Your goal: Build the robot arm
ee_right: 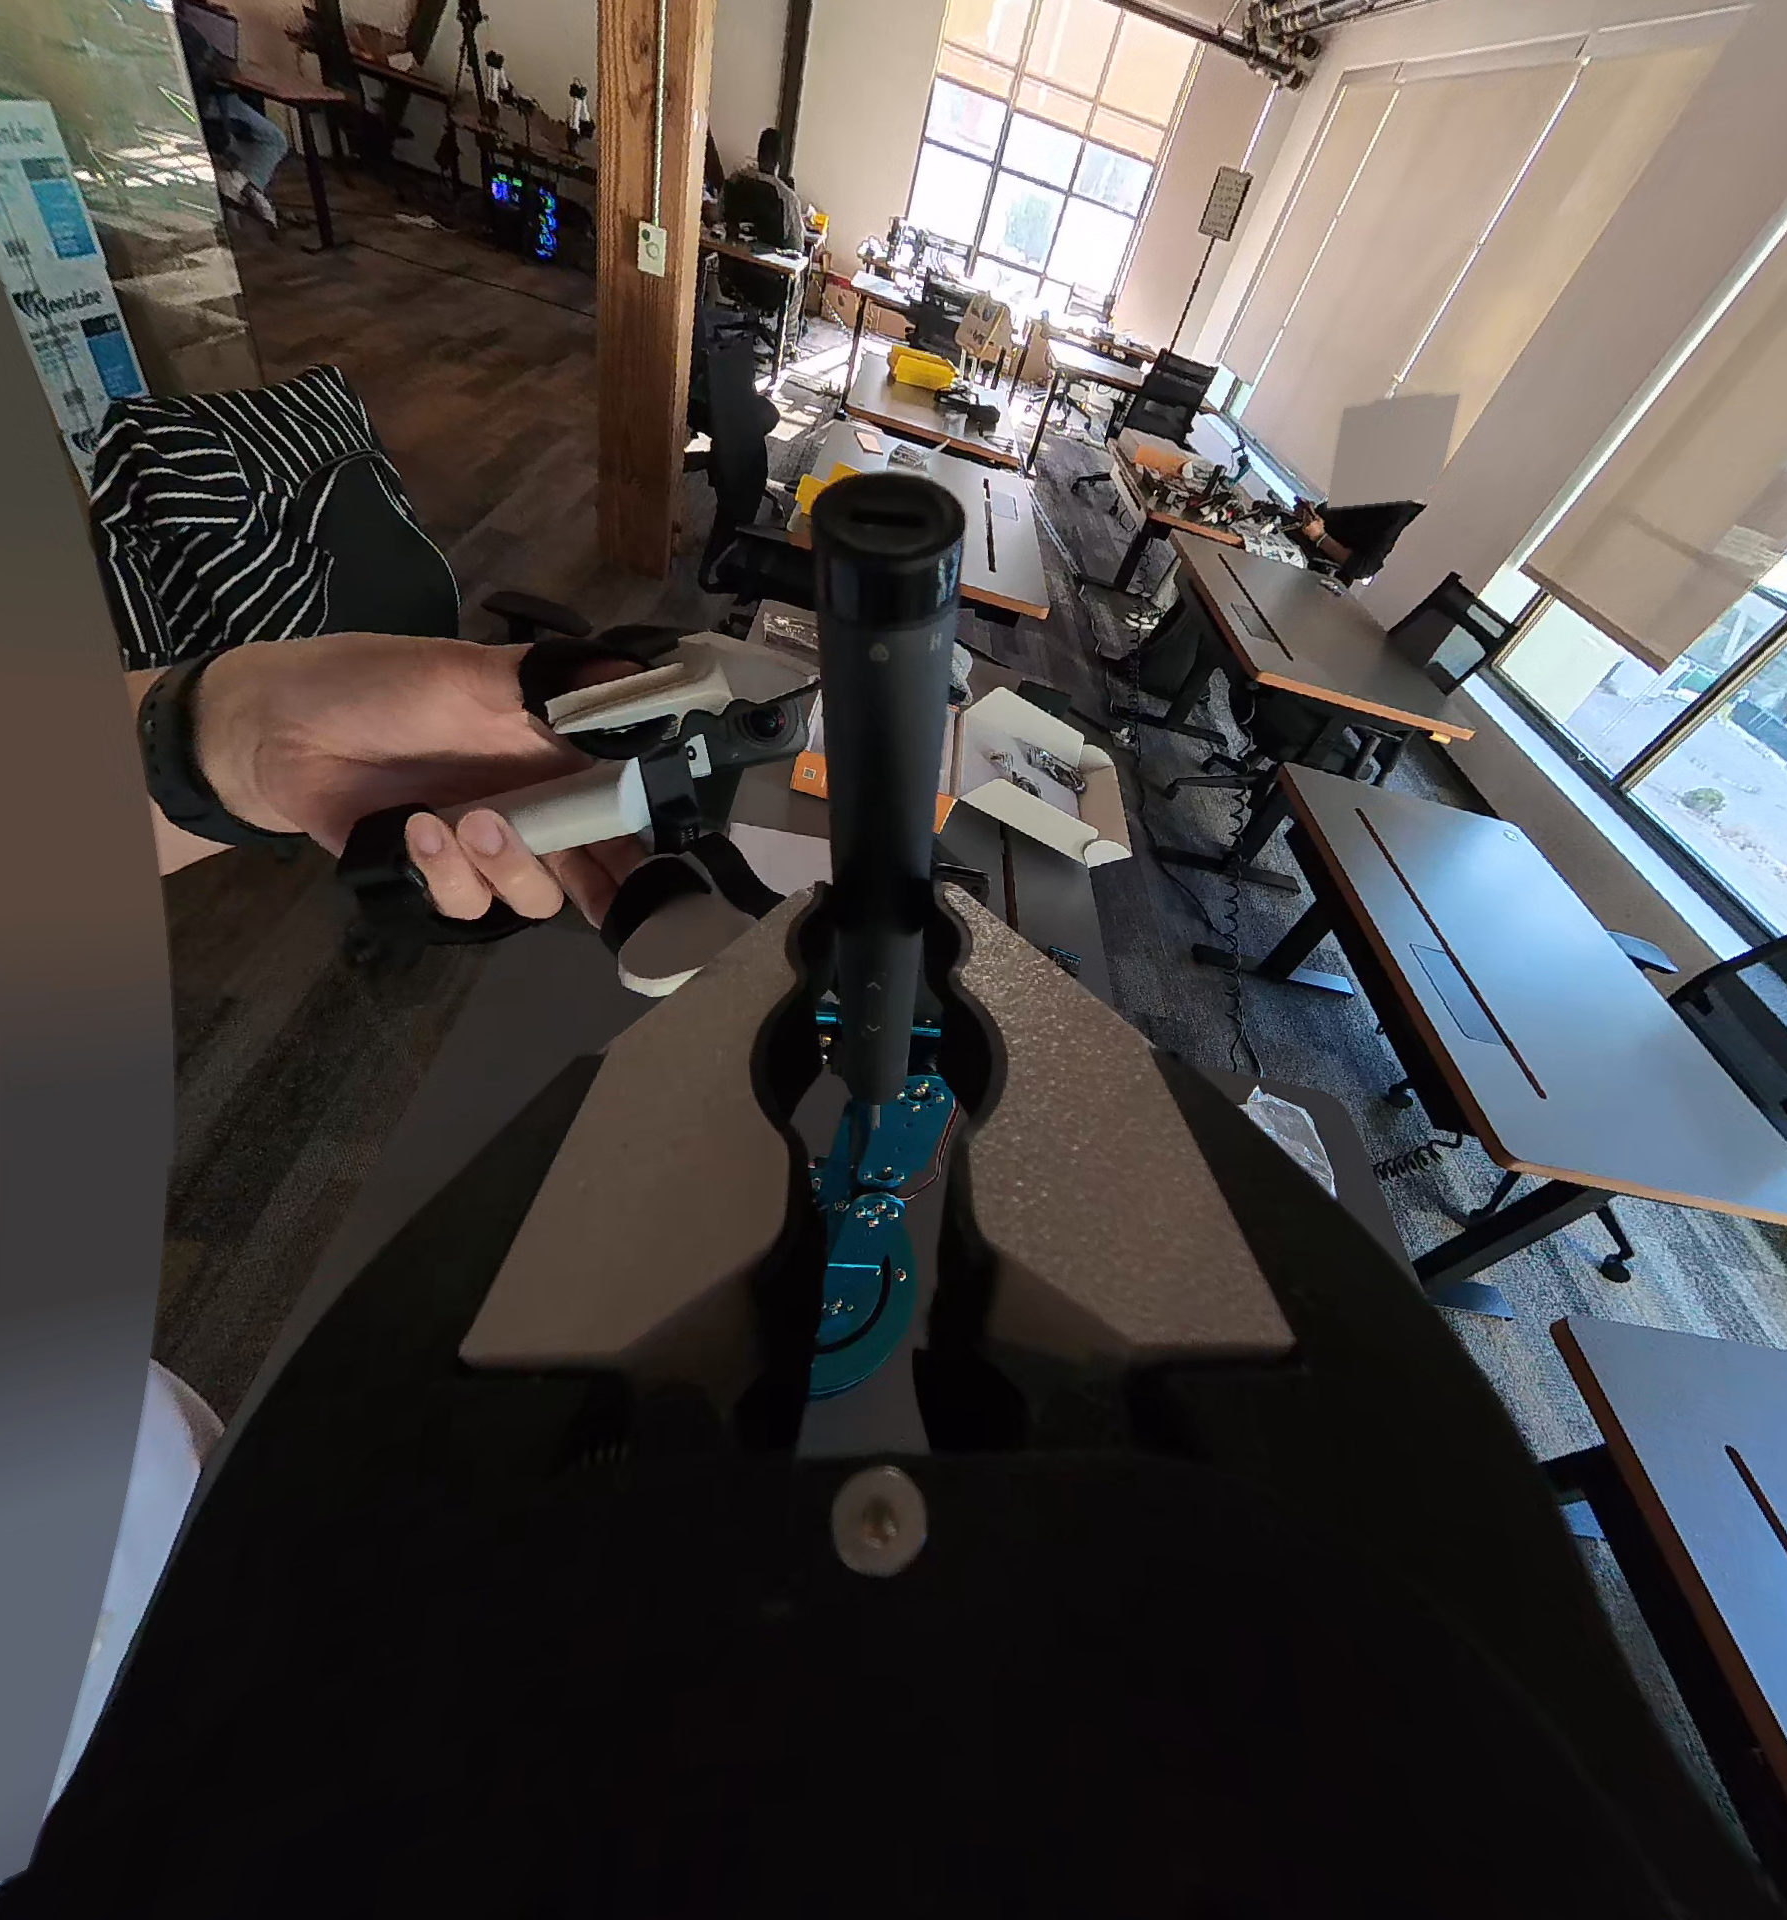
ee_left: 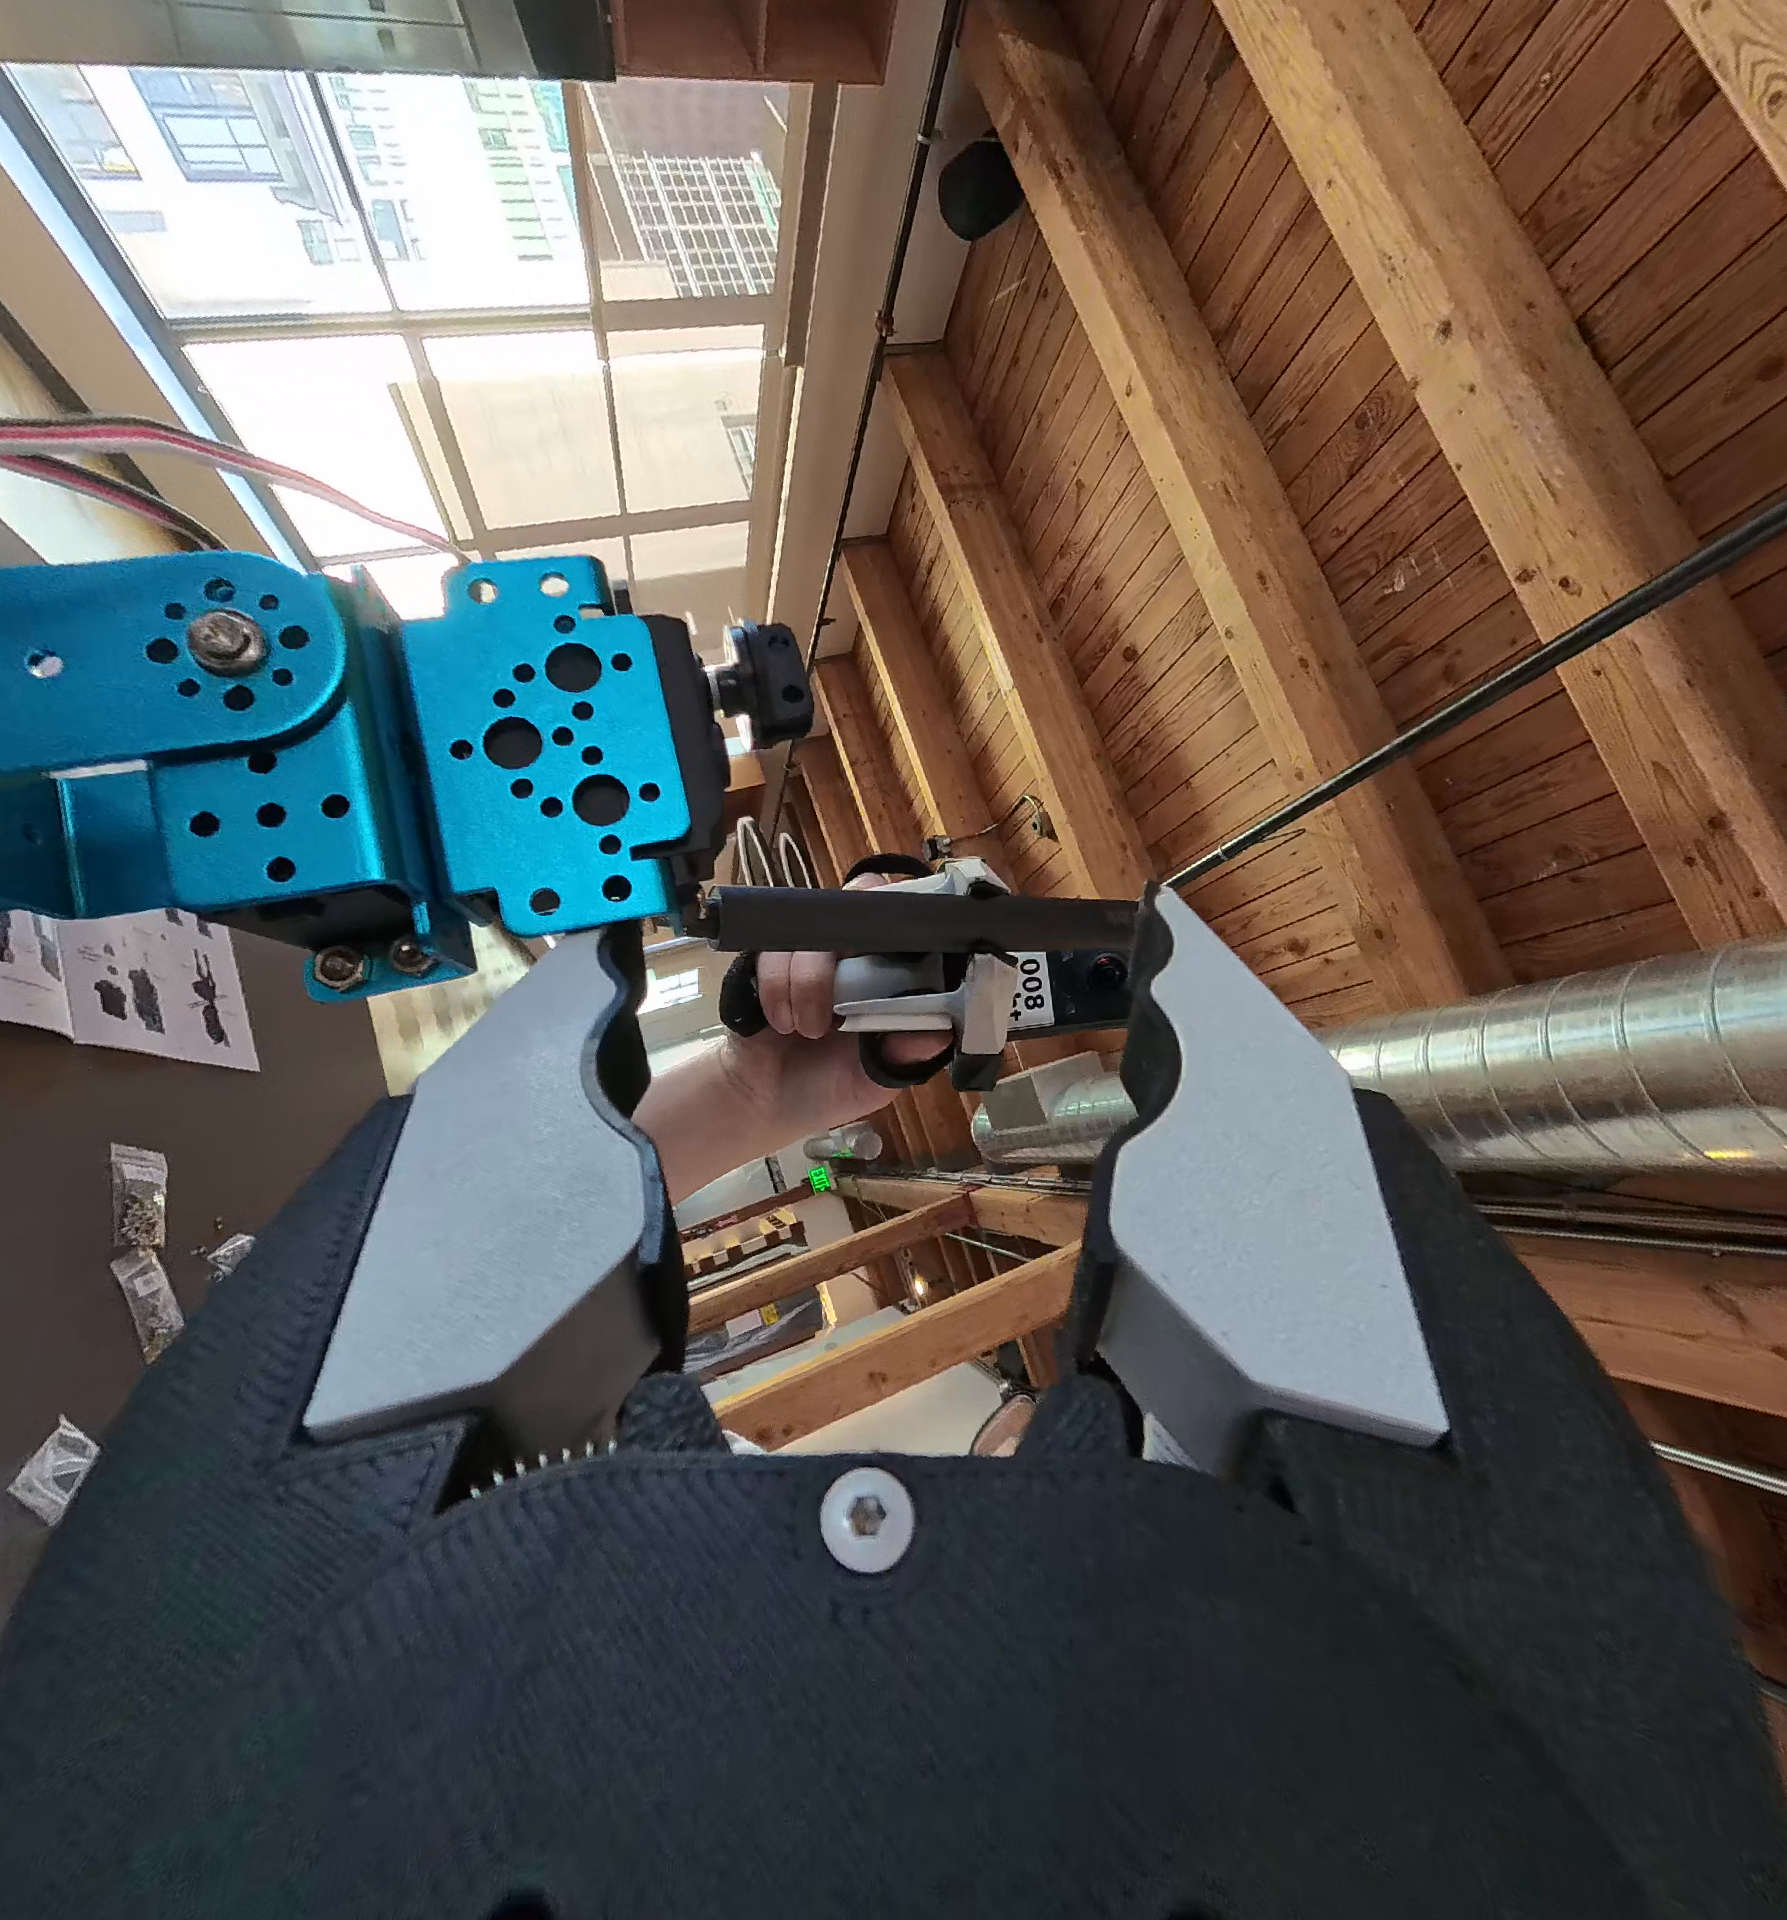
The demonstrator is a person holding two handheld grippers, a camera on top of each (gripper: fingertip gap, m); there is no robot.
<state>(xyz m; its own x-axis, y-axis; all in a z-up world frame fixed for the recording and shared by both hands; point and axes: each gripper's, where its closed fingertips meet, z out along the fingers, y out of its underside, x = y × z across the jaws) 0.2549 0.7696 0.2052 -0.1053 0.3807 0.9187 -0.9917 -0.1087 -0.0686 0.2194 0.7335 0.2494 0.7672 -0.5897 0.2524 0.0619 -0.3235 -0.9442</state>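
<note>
In the left wrist view, my left gripper [ee_left: 878,925] is open, jaws wide apart, holding nothing. Its left fingertip [ee_left: 608,966] lies close under a blue perforated metal robot-arm assembly [ee_left: 349,748]. A dark pen-shaped electric screwdriver [ee_left: 920,920] lies across, just past the tips, its bit end at the blue bracket. Behind it a hand [ee_left: 795,1029] holds the other gripper's handle. In the right wrist view, my right gripper [ee_right: 878,904] is shut on the screwdriver [ee_right: 884,675], bit pointing down onto the blue assembly [ee_right: 863,1278]. A hand with the left gripper [ee_right: 660,748] is just left of it.
A brown table [ee_left: 58,1143] carries printed sheets [ee_left: 89,977] and small bags of hardware [ee_left: 141,1205]. Wires [ee_left: 245,468] run from the blue assembly. An open cardboard box [ee_right: 1034,769] lies beyond the screwdriver. Desks [ee_right: 1543,987], chairs and a wooden post [ee_right: 650,291] stand farther off.
</note>
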